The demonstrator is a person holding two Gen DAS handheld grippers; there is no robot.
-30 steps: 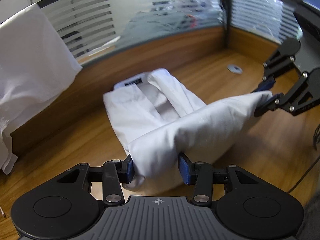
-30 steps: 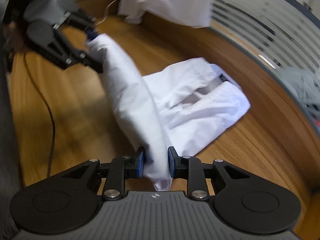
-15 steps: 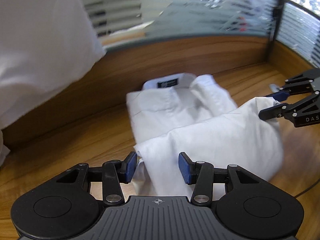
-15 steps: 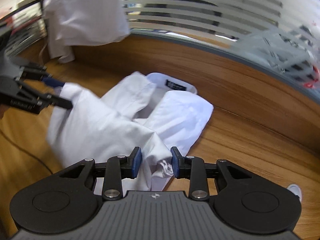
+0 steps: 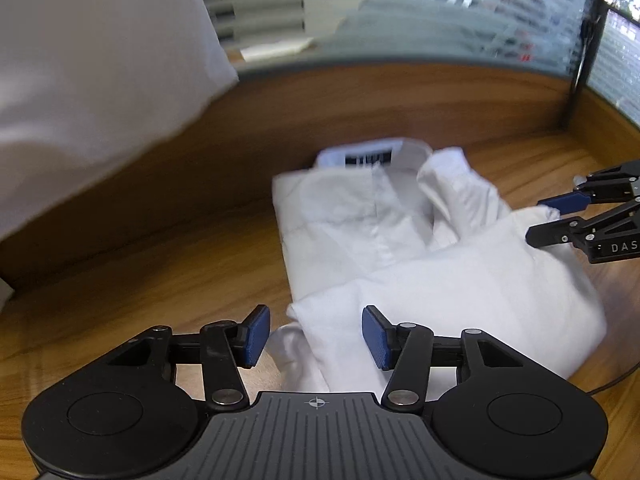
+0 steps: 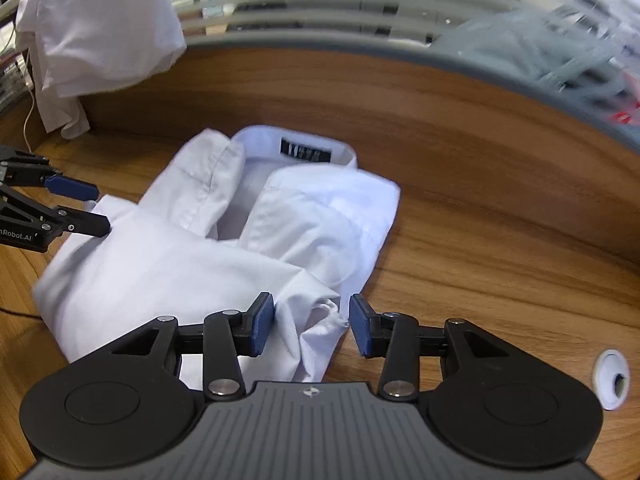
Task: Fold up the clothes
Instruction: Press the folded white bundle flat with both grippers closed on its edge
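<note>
While both jaw pairs open, we release folded white cotton shirt (image 5: 420,280) onto wooden desk (image 5: 160,280) ahead. Left gripper (image 5: 316,334), right gripper (image 6: 312,328): hem between pads, unpinched. We back straight out, no snagging, then smooth fold.

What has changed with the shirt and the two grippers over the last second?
The lower half of the white shirt, held up a second ago, has been carried toward the collar and laid down. The left gripper and right gripper had pinched its corners; their jaws are opening now, the cloth loose between them. The other white garment on the partition stayed put.
</note>
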